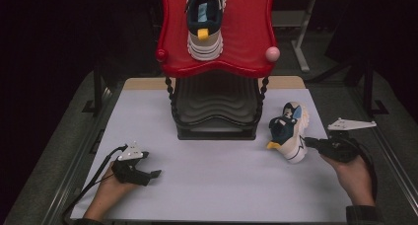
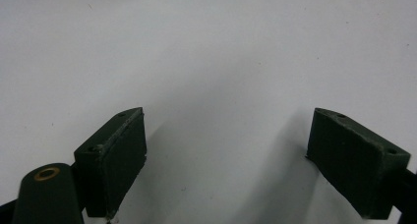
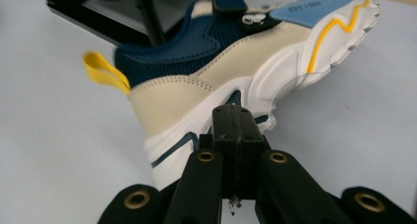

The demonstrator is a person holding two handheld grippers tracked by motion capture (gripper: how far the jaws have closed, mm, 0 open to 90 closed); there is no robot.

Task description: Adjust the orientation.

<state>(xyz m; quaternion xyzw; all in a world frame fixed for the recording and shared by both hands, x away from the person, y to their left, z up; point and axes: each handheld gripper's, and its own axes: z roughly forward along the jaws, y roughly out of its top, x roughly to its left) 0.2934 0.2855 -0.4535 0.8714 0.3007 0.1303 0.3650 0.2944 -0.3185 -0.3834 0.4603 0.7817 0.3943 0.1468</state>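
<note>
Right gripper pressed together, empty, tip at heel of shoe lying right of red rack. Left gripper spread, idle near left. Likely pre-grasp; next needs jaws spread around heel.

Upper sneaker on the red rack shelf: toe cut off by top edge. Worktop sneaker's yellow heel loop blurred.

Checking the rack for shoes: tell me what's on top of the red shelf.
One sneaker sits on the red shelf, heel with yellow tab toward the camera. Its toe runs past the frame's top edge, unseen.
</note>
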